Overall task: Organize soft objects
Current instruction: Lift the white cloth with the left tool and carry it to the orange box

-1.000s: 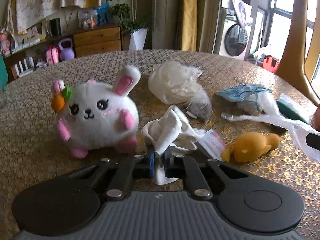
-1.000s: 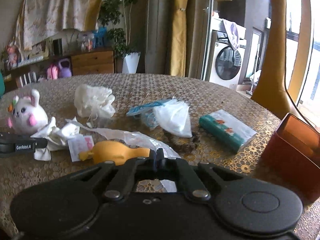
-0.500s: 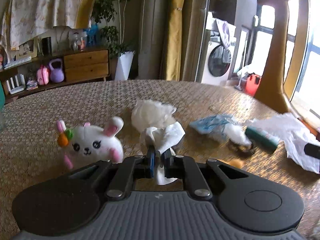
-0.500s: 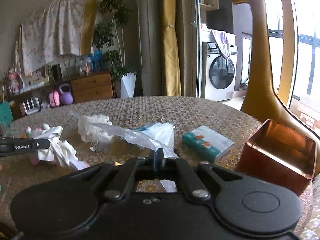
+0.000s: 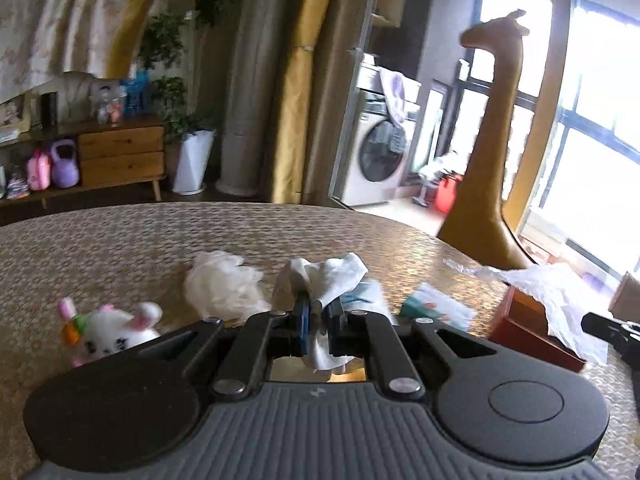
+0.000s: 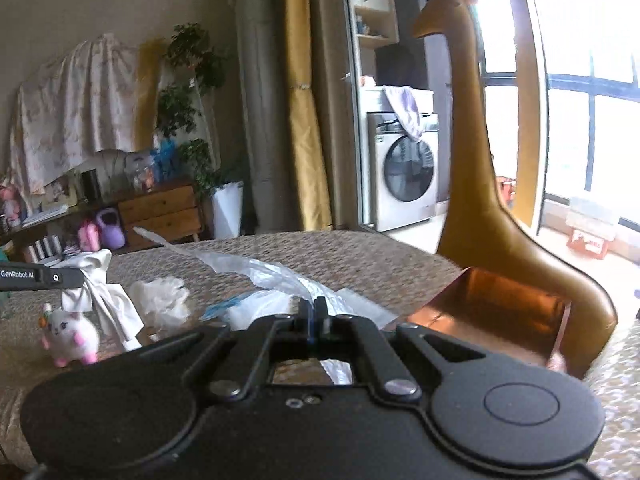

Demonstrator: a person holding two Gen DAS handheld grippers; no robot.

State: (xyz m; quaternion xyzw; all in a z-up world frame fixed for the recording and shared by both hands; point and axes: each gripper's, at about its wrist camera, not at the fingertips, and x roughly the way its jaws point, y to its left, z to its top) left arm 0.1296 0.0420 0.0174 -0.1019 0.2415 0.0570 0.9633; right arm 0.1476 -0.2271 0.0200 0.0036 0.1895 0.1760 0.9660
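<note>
The left claw [image 5: 318,312] pinches a white cloth [image 5: 332,276] above the table [image 5: 120,240]. The right claw [image 6: 314,312] pinches a plastic bag [image 6: 256,268] beside the open brown box [image 6: 492,304].

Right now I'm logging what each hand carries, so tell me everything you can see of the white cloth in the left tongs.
The white cloth looks like soft, thin fabric, crumpled and creased. The left tongs are shut on it: one bunch rises above the tips, and a tail hangs below between the arms. In the right wrist view the white cloth dangles clear above the table, draping down behind the bunny plush; whether it brushes the plush cannot be told. Apart from that, only the tongs touch it.
</note>
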